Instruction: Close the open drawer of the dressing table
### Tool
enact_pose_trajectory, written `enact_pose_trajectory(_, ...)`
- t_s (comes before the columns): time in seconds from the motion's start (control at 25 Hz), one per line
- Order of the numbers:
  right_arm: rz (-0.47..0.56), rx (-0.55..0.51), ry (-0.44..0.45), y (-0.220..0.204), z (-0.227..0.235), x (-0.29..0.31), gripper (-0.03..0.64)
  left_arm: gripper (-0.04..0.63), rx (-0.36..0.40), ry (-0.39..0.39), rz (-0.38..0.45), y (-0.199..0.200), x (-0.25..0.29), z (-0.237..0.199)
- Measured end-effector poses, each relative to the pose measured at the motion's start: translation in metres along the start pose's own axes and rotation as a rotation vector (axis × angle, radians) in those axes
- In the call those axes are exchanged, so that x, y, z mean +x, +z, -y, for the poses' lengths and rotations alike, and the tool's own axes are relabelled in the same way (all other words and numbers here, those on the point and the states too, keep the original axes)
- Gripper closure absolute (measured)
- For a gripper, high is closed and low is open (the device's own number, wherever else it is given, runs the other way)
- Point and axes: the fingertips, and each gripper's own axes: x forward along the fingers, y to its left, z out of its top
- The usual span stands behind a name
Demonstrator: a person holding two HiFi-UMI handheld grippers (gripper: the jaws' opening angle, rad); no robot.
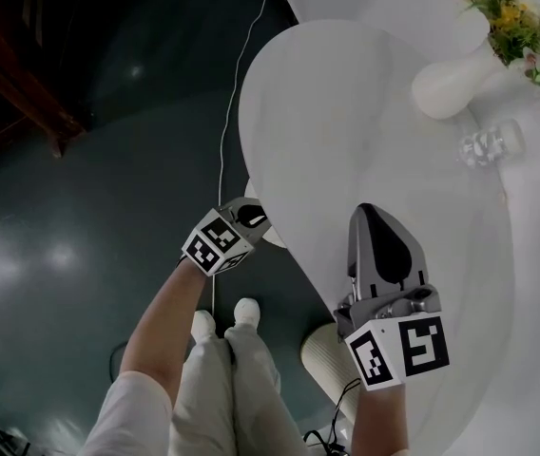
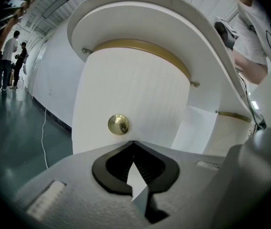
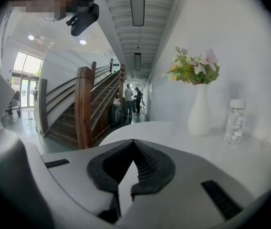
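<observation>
Both pairs of jaws are shut, tips meeting, with nothing between them. The left gripper (image 1: 251, 215) (image 2: 134, 142) is held low beside the near left edge of the dressing table (image 1: 346, 131), below the level of its top. Its closed tips point at the curved white front of the drawer (image 2: 126, 89), just beneath the round brass knob (image 2: 118, 124). Whether the tips touch the front cannot be told. The drawer sits under the overhanging white top, below a gold band, and a flat white side panel shows to the right of its curved front.

The right gripper (image 1: 376, 226) (image 3: 134, 142) hovers over the near part of the tabletop, clear of everything on it. Towards the far right edge of the top stands a white vase (image 1: 451, 84) (image 3: 200, 113) of flowers (image 1: 503, 8) (image 3: 192, 66). A clear bottle (image 1: 487, 143) (image 3: 234, 120) stands just beside it, well apart from both grippers.
</observation>
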Motion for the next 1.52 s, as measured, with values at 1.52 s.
enact_pose_trajectory(1.52, -0.105, 0.004, 0.016, 0.08, 0.005, -0.029, 0.621, 0.578, 0.028, 0.162, -0.117, 0.128, -0.146, 0.037)
